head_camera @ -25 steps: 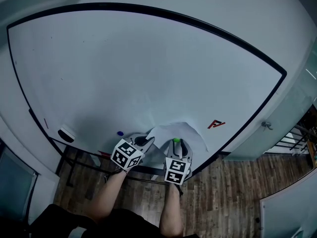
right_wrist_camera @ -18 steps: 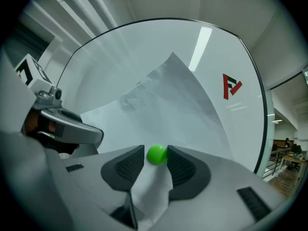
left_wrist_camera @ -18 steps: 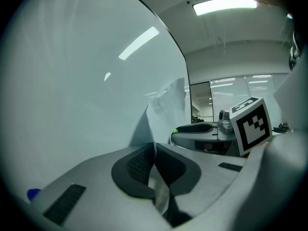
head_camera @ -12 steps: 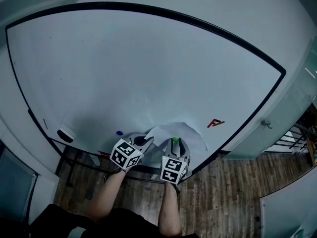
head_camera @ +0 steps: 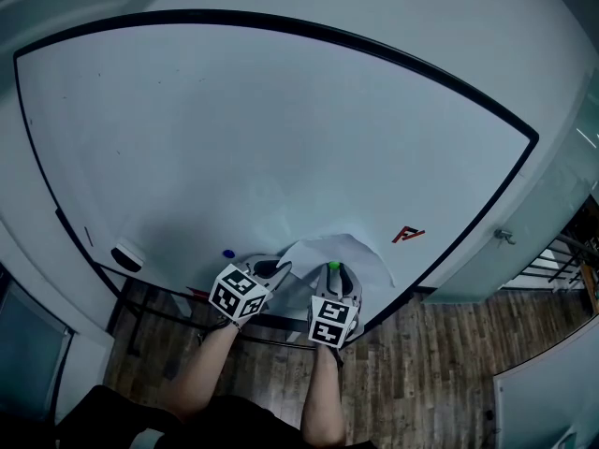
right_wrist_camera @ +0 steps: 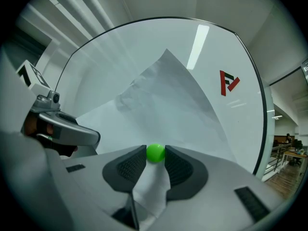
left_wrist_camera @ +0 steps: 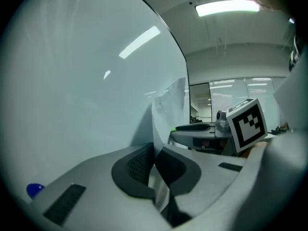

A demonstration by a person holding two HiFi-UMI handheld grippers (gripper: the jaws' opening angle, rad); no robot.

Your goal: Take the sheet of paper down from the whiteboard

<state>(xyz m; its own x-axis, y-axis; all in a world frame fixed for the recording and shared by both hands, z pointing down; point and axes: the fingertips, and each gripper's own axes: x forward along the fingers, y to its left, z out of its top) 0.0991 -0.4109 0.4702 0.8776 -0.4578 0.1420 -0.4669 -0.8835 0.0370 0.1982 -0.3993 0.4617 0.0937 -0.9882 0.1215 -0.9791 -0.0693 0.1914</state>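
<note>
Item: sheet of paper (head_camera: 351,251), low on the whiteboard (head_camera: 281,129), pinned by green magnet (right_wrist_camera: 155,152).

Left gripper (left_wrist_camera: 155,159): fingers clamped on the sheet's edge.

Right gripper (right_wrist_camera: 155,161): fingers have just been closing and now pinch the magnet.

We advise pulling the magnet straight off with the left pinch held firm.

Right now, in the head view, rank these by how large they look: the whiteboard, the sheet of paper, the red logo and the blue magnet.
Largest to smallest:
whiteboard
sheet of paper
red logo
blue magnet

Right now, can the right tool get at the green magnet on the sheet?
Probably yes: the green magnet sits between the right tool's jaws, which have just been closing on it; nothing blocks.
</note>
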